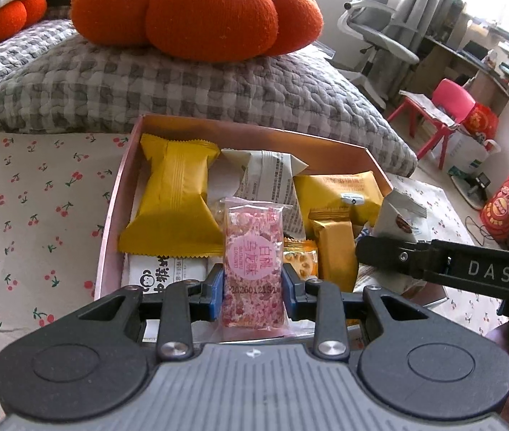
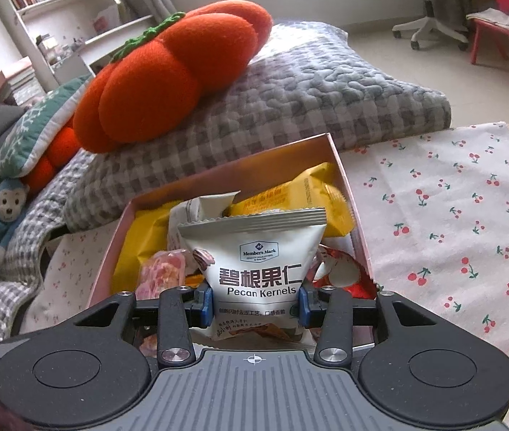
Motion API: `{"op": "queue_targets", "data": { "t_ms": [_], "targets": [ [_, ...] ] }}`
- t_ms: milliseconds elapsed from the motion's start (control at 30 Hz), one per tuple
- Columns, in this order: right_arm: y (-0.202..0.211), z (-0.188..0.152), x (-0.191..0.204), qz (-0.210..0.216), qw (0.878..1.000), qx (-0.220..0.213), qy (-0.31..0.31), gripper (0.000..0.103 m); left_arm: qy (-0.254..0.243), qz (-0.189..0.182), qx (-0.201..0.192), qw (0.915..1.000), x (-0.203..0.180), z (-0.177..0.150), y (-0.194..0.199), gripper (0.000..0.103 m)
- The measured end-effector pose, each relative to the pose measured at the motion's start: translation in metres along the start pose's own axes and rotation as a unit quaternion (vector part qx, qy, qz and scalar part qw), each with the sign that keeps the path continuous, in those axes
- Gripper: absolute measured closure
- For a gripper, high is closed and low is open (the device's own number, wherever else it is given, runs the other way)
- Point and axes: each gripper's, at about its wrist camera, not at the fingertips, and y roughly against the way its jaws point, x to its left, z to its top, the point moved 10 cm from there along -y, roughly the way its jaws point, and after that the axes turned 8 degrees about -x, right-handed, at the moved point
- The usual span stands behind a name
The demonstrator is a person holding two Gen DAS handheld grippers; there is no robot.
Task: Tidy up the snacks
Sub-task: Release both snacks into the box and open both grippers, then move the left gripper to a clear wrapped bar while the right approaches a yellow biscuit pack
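So you've got both hands loaded over the pink box (image 1: 110, 215), which sits on the cherry-print cloth (image 1: 39, 197) and is already pretty full of yellow wrappers (image 1: 173, 201) and a white packet (image 1: 272, 176).

For the drop itself, I'd go one hand at a time. Both grippers are crowding the near end of the box, and in the left view the right one's arm is just beside the box's right wall, so letting go together looks like a recipe for bumping. Bring each packet low over a gap before you release, because stuff dropped on that pile will probably slide or tip over the rim. The pink bar is slim, so lay it flat along the yellow wrapper. The pecan bag is puffy and light, so I'd guess it rolls if you release it high.

Claws:
- The left gripper (image 1: 252, 283) is pinched narrow on the pink peach snack bar (image 1: 252, 262), blue pads (image 1: 215, 287) pressing both long edges, bar pointing away from you over the box.
- The right gripper (image 2: 256, 303) is a bit wider, closed on the white Pecan Kernels bag (image 2: 254, 262), pads on its lower sides, bag upright above the box's near end.
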Motion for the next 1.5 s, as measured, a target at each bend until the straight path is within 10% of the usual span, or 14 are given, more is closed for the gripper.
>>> {"op": "queue_targets", "data": {
  "t_ms": [767,1500],
  "targets": [
    [0.046,0.011,0.011,0.017,0.999,-0.014,0.028,0.015,-0.041,0.000,-0.027,0.9988,-0.007,0.008,0.052,0.014],
    [0.099,-0.032,0.003,0.008,0.995,-0.016,0.097,0.007,-0.071,0.018,-0.011,0.9973,0.025,-0.034,0.097,0.003]
  ]
}}
